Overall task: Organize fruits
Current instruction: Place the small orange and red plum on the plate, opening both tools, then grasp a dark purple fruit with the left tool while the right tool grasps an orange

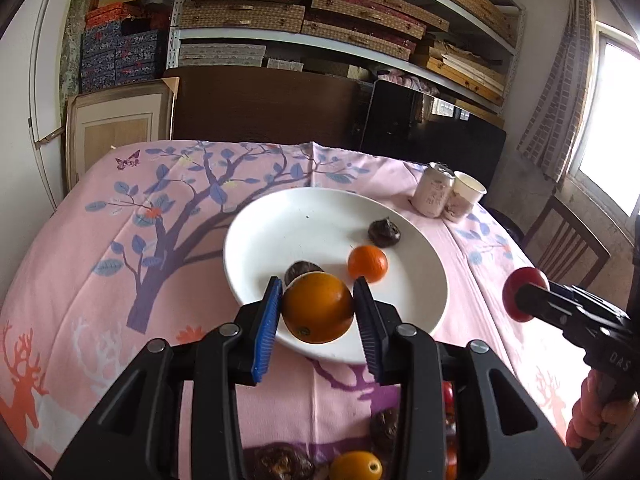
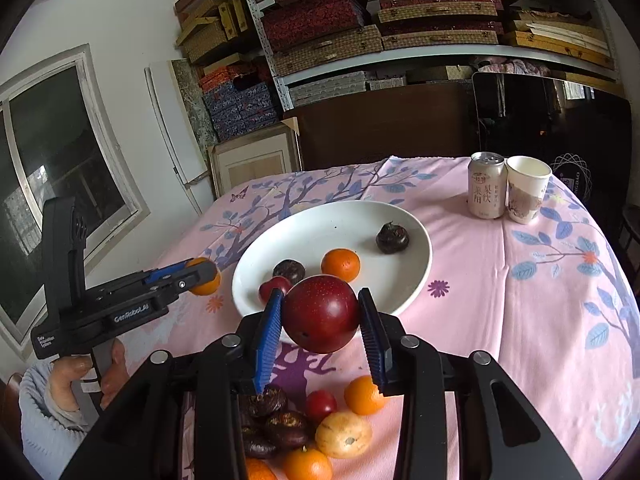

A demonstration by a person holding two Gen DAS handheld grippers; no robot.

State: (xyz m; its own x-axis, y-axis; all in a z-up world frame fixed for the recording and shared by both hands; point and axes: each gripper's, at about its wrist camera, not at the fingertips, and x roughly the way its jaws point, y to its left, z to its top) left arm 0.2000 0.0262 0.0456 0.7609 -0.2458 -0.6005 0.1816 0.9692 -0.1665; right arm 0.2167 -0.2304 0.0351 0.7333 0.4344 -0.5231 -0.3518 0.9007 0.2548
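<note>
My left gripper (image 1: 318,308) is shut on an orange (image 1: 317,307), held over the near rim of the white plate (image 1: 280,220). My right gripper (image 2: 320,314) is shut on a dark red plum (image 2: 321,313), held just before the plate's near edge (image 2: 420,276). The plate holds a small tangerine (image 2: 340,265), two dark brown water chestnuts (image 2: 392,237) (image 2: 288,271) and a small red fruit (image 2: 274,287). A pile of loose fruit lies on the cloth below my right gripper: tangerines (image 2: 363,395), a yellow fruit (image 2: 344,434), a red fruit (image 2: 321,405) and dark chestnuts (image 2: 286,428).
A drink can (image 2: 486,184) and a paper cup (image 2: 527,188) stand at the table's far right. The table has a pink cloth (image 2: 540,320) with a tree print. A dark board and shelves of boxes stand behind the table. A wooden chair (image 1: 568,240) is at the right.
</note>
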